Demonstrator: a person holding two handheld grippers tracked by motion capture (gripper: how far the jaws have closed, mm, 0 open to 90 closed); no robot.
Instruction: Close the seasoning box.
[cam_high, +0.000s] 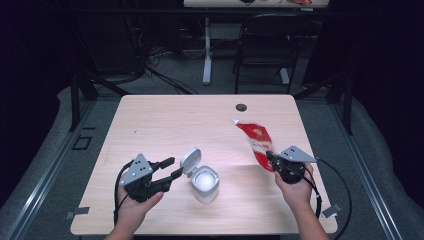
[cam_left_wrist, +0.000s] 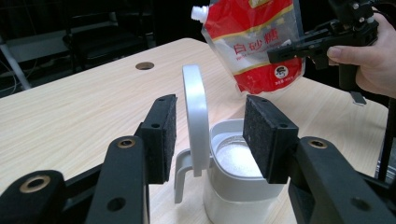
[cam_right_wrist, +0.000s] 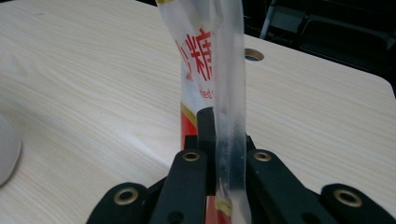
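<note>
The right gripper (cam_high: 272, 159) has its fingers (cam_right_wrist: 205, 140) clamped hard on the clear sealed edge of a red and white sugar pouch (cam_high: 257, 142). The pouch hangs in the air above the right part of the worktop (cam_high: 165, 125), tilted, with its white spout (cam_high: 235, 121) at the far upper end, pointing away from the person.

The left gripper (cam_high: 172, 169) has its fingers (cam_left_wrist: 164, 137) spread wide with nothing pinched. In the left gripper view the raised lid (cam_left_wrist: 196, 119) of a white canister (cam_high: 205, 184) stands in the gap between the two pads, touching neither. From above, the fingertips sit just beside that flipped-up lid (cam_high: 190, 160), on its left.

The canister stands upright on the worktop near the front edge, between the two hands, open, with white grains (cam_left_wrist: 238, 158) filling its inside. The pouch is well to the right of it and not over its mouth. A small round cable hole (cam_high: 241, 107) lies near the far edge of the worktop.
</note>
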